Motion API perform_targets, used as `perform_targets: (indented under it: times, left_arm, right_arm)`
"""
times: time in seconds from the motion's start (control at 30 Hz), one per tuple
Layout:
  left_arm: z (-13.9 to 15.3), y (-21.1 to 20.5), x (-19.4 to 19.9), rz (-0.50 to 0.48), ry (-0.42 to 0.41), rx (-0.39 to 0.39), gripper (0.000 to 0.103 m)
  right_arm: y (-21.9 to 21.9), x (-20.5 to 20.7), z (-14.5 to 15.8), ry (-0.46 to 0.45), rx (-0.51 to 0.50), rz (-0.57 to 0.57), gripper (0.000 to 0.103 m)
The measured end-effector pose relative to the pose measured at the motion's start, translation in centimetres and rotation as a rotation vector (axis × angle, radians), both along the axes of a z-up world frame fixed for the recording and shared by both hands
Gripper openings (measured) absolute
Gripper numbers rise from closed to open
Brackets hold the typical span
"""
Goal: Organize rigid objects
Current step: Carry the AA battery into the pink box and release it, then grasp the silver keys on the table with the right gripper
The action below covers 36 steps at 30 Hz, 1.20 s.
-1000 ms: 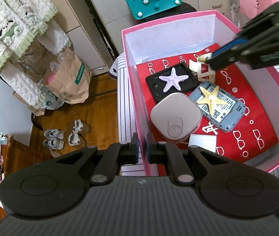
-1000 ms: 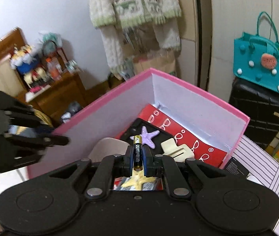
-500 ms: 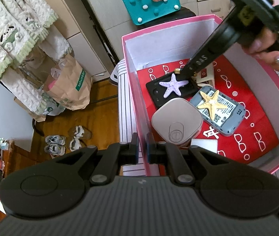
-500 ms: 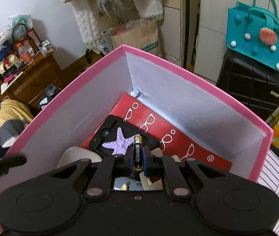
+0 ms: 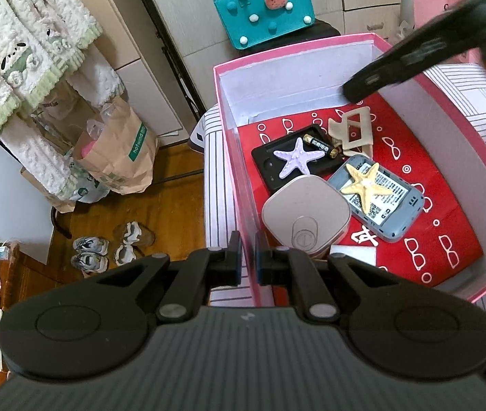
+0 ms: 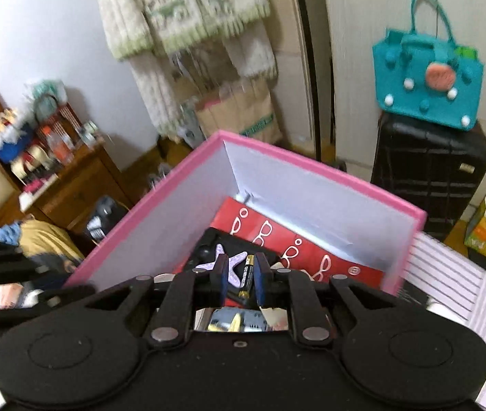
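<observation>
So the left hand-held gripper (image 5: 248,255) is clenched on the pink box (image 5: 232,157) at its left wall. Inside, near the far wall, the battery (image 5: 320,145) lies on the black case (image 5: 270,167), next to the purple starfish (image 5: 296,161). The right hand-held gripper (image 6: 241,279) is opening, with nothing gripped, above the box.

The pink box (image 5: 229,144) looks like matt cardboard, with red paper (image 5: 448,205) lining its bottom. The battery (image 5: 320,144) has a glossy black-and-gold wrap. The purple starfish (image 5: 296,159) looks rough and matt; the beige case (image 5: 306,217) is smooth and satiny. Both grippers are matt black plastic. The floor (image 5: 133,215) is polished wood.
</observation>
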<state>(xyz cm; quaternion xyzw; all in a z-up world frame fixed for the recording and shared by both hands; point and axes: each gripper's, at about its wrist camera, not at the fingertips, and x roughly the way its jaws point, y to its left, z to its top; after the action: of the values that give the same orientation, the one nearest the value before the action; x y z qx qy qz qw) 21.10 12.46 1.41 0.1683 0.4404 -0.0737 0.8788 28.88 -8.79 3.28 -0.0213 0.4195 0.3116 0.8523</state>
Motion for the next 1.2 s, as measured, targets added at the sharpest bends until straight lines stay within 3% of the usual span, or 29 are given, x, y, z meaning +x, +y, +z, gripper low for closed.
perform_targets:
  times: [0.17,0.37,0.6,0.8,1.07,1.2]
  left_arm:
    - [0.0,-0.1,-0.1,0.012,-0.008,-0.004,0.006]
    - [0.0,0.2,-0.1,0.028,-0.011,-0.026,0.007]
    - [0.0,0.1,-0.1,0.044,-0.013,-0.024,0.007]
    - [0.0,0.0,-0.1,0.053,-0.017,-0.022,0.007]
    - [-0.1,-0.3,-0.2,0.058,-0.014,-0.005,0.007]
    - [-0.1,-0.3,-0.2,0.058,-0.014,-0.005,0.007]
  right_arm:
    - [-4.1,-3.8,2.0,-0.063,0.03,-0.032,0.024]
    - [-8.4,-7.7,1.9,-0.105,0.041,-0.079,0.026]
    - [-11.7,-10.1,-2.4,-0.06,0.066,-0.09,0.03]
    - [-11.8,-11.2,-6.5,-0.034,0.027,-0.016,0.03]
    - [-10.2,-11.8,-9.5,-0.053,-0.034,0.05,0.036]
    - [-9.4,-11.5,-10.2,-0.11,-0.08,0.058,0.036]
